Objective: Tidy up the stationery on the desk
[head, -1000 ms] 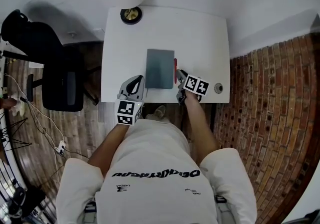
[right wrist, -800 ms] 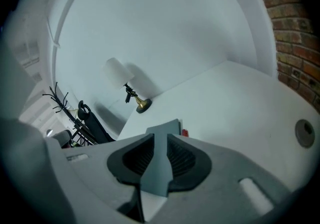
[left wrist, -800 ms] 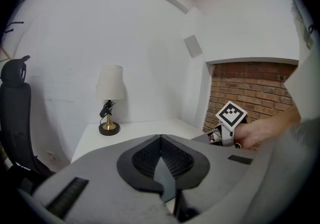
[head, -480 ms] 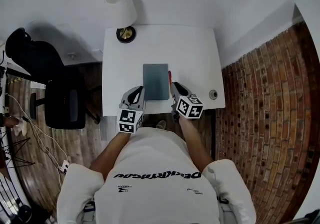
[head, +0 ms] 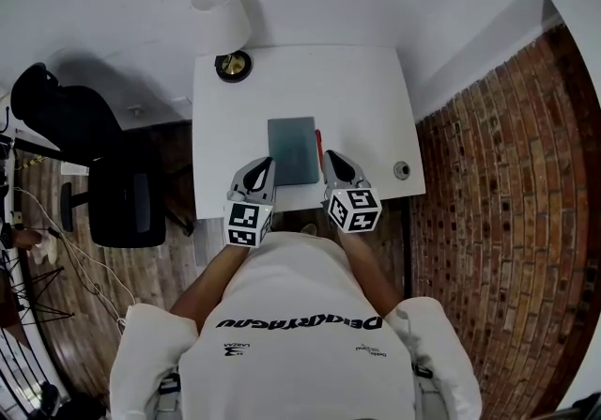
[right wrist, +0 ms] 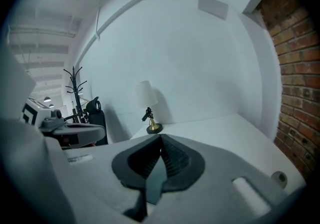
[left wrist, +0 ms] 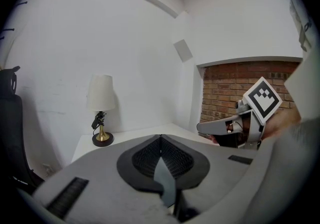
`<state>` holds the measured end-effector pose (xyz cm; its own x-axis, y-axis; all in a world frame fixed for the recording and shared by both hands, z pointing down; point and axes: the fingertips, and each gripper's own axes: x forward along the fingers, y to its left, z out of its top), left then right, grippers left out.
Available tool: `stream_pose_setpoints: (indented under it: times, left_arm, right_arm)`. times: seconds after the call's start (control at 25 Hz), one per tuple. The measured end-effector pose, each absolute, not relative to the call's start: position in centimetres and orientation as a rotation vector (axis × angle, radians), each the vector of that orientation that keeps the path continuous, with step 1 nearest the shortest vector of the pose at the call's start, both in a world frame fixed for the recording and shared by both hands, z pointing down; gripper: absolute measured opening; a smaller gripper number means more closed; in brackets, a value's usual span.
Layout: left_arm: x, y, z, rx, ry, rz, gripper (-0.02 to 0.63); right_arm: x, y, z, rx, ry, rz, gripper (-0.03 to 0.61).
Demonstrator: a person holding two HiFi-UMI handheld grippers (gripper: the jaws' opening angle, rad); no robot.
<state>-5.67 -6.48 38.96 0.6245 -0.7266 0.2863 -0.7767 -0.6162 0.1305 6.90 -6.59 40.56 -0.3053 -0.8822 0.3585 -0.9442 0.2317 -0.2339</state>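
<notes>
**Current state.** My left gripper (head: 264,168) has its jaws together with nothing between them. My right gripper (head: 332,162) has just been closing its jaws; they now meet, also on nothing. Both are held over the near edge of the white worktop (head: 362,89), one on each side of the grey notebook (head: 292,149). The red pen (head: 318,142) lies along the notebook's right edge, just beside my right jaws but not in them. A lamp (head: 222,23) stands at the far left corner.

**Likely faults.**
- Descending with the right jaws together would probably push the pen rather than take it; it could roll off the near edge.
- The pen lies tight against the notebook, so one jaw may land on the cover and skid.
- The left gripper, if lowered carelessly, may shove the notebook askew.
</notes>
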Motion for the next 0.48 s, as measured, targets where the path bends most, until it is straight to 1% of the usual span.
stream_pose_setpoints:
  times: [0.48]
  left_arm:
    - [-4.76,-6.62,39.84,2.654,-1.227,0.335,-0.002]
  right_arm:
    - [6.87,-5.66,40.94,1.73,-2.364,0.549,-0.005]
